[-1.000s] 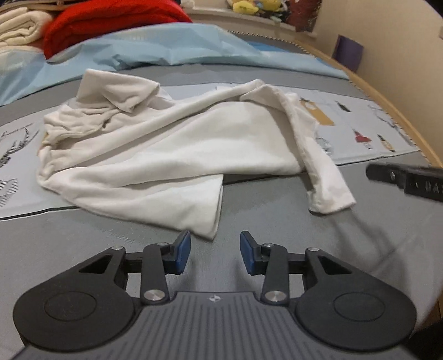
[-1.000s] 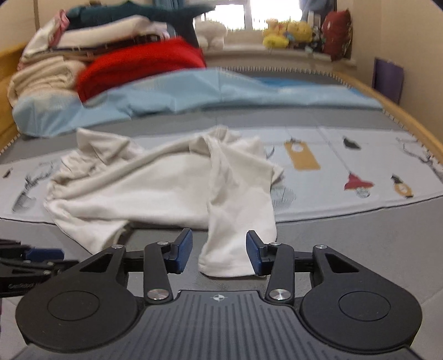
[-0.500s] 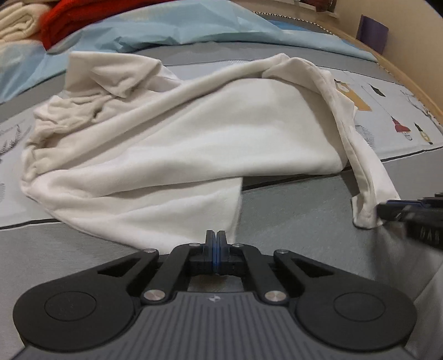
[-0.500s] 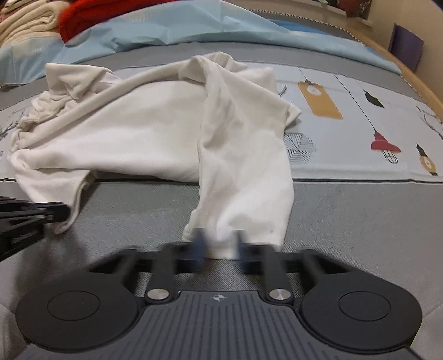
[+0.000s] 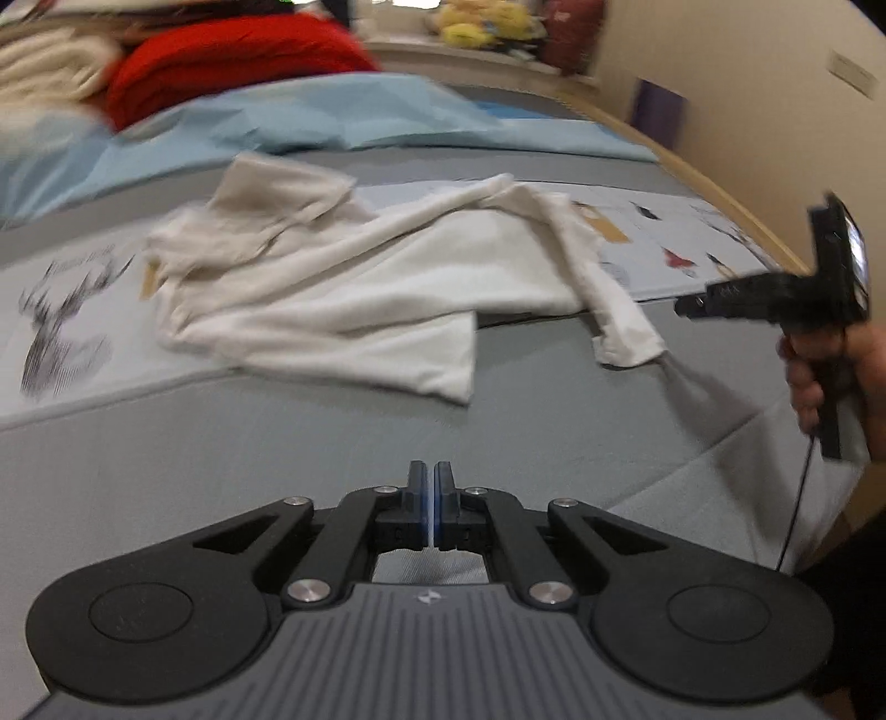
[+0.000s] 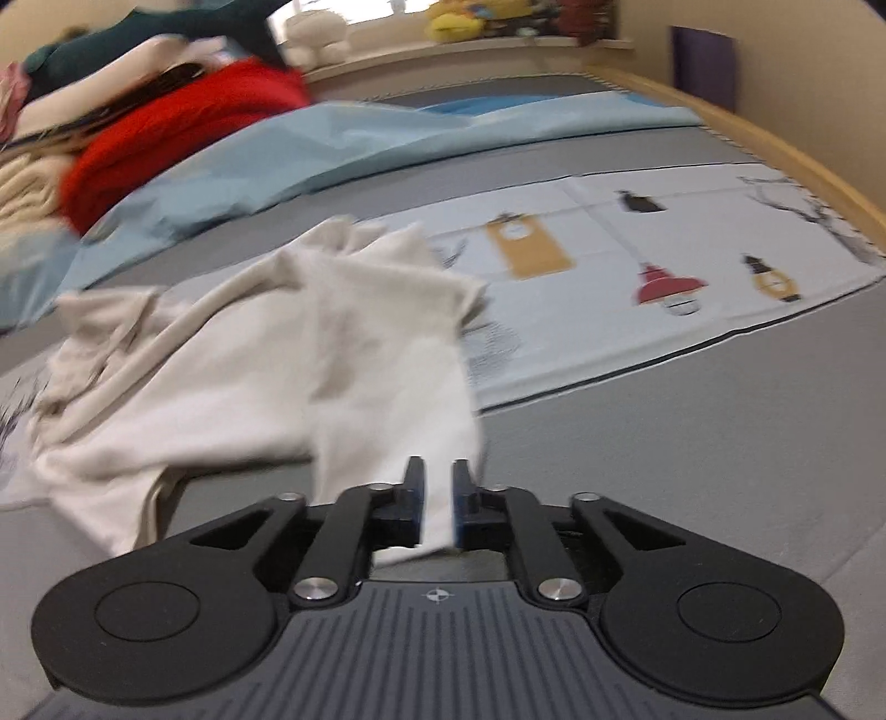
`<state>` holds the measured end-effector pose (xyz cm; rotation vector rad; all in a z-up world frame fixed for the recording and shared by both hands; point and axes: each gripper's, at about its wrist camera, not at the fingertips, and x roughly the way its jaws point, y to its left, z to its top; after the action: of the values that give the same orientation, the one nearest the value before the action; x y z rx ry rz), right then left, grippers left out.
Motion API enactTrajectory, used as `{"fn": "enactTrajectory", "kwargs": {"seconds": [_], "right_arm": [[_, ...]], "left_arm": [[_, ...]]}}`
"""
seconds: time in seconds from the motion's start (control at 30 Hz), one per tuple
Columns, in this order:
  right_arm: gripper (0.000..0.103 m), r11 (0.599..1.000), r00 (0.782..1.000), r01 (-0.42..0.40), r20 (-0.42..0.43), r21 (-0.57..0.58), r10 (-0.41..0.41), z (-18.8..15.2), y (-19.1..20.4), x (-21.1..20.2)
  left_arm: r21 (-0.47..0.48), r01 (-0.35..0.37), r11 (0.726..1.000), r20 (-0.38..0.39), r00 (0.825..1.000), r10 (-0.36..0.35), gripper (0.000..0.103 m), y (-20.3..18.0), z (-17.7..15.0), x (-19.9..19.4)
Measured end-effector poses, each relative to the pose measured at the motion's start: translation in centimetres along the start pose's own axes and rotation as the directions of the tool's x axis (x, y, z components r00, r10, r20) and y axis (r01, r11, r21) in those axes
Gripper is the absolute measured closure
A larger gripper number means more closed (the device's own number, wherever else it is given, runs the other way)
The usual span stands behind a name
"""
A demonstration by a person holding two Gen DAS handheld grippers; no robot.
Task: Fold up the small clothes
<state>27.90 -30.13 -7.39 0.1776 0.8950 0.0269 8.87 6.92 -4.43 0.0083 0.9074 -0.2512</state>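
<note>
Nearest you in the left wrist view, your left gripper (image 5: 431, 501) has its fingers pressed together with nothing between them; only grey bedcover (image 5: 277, 443) lies under and ahead of the tips, and the shirt's nearest hem is well apart from them.

In the right wrist view, your right gripper (image 6: 437, 501) has a narrow gap between its fingers, and the jaws are opening. The white cuff end of the shirt (image 6: 332, 354) sits in that gap, running from between the blue pads up and away. Whether the pads press the cloth you cannot tell from this blurred view.

Beyond the grippers, the shirt lies crumpled across the bed, partly on the grey bedcover and partly on a pale printed panel (image 6: 692, 243) with small drawings. Its body is bunched to the left, and one long sleeve trails toward your right gripper.

In the left wrist view your right hand (image 5: 830, 376) shows at the far right edge, wrapped around that gripper's black handle, with the sleeve's end just left of its tips.

Farther back lies a light blue sheet (image 6: 343, 149). Behind it, at the left, sits a stack of folded things with a red blanket (image 6: 183, 127) in it, and soft toys (image 6: 470, 19) line a ledge at the back.
</note>
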Motion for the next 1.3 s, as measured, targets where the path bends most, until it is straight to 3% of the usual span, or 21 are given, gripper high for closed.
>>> {"fn": "enactTrajectory", "kwargs": {"seconds": [0.07,0.27,0.37,0.43,0.57,0.67,0.7,0.73,0.8,0.87,0.97,1.1,1.2,1.3], "right_arm": [[0.075,0.999,1.0,-0.026,-0.013,-0.02,0.026,-0.5,1.1,0.1],[0.072,0.996,0.995,-0.069,-0.07,-0.062,0.065,-0.8,2.6,0.8],[0.065,0.986,0.99,-0.113,-0.097,-0.126,0.101,-0.8,3.2,1.5],[0.064,0.977,0.991,-0.094,-0.112,-0.191,0.074,-0.9,3.6,2.3],[0.064,0.978,0.986,-0.069,-0.165,-0.199,0.036,-0.9,3.3,4.3],[0.064,0.974,0.983,-0.068,-0.179,-0.217,0.029,-0.9,3.5,5.3],[0.064,0.971,0.983,-0.065,-0.182,-0.229,0.023,-1.0,3.6,5.7],[0.064,0.969,0.982,-0.058,-0.188,-0.242,0.012,-1.0,3.7,5.9],[0.07,0.966,0.983,-0.036,-0.183,-0.256,-0.011,-0.9,3.6,6.3],[0.103,0.972,0.987,-0.011,-0.161,-0.236,-0.028,-0.4,3.1,6.2],[0.103,0.985,0.994,0.06,-0.081,-0.16,-0.073,1.0,1.4,5.1],[0.103,0.988,0.988,0.153,0.019,-0.028,-0.152,2.6,-1.6,3.1],[0.103,0.98,0.979,0.197,0.055,0.031,-0.199,2.7,-3.2,1.4],[0.103,0.985,0.986,0.16,0.039,0.063,-0.162,2.4,-4.0,0.3]], "left_arm": [[0.008,-0.02,1.0,0.006,1.0,0.02,0.102,-0.7,0.5,0.7],[0.029,-0.015,0.999,0.022,1.0,0.014,0.093,-3.4,3.9,5.6],[0.02,-0.048,0.999,0.021,0.999,0.048,0.066,-4.6,5.7,9.3],[0.002,-0.069,0.998,0.015,0.997,0.069,0.047,-5.1,6.7,11.9],[-0.014,-0.104,0.994,-0.032,0.994,0.104,0.046,-6.0,7.8,16.4],[0.033,-0.182,0.983,-0.053,0.982,0.183,0.046,-6.2,7.9,18.6],[0.044,-0.213,0.976,-0.065,0.974,0.216,0.05,-6.0,7.9,19.2],[0.046,-0.224,0.974,-0.08,0.971,0.227,0.065,-5.6,7.8,19.5],[0.04,-0.19,0.981,-0.076,0.978,0.193,0.097,-4.9,8.0,19.2],[0.06,-0.181,0.982,-0.077,0.98,0.186,0.098,-4.5,8.2,18.1],[0.095,-0.121,0.988,-0.064,0.99,0.127,0.098,-4.1,8.2,14.5],[0.227,0.066,0.972,-0.102,0.994,-0.044,0.098,-3.8,6.1,7.9],[0.321,0.214,0.923,-0.199,0.968,-0.155,0.099,-2.6,2.8,2.7],[0.306,0.329,0.893,-0.326,0.918,-0.227,0.099,0.6,-1.8,-1.8]]}}
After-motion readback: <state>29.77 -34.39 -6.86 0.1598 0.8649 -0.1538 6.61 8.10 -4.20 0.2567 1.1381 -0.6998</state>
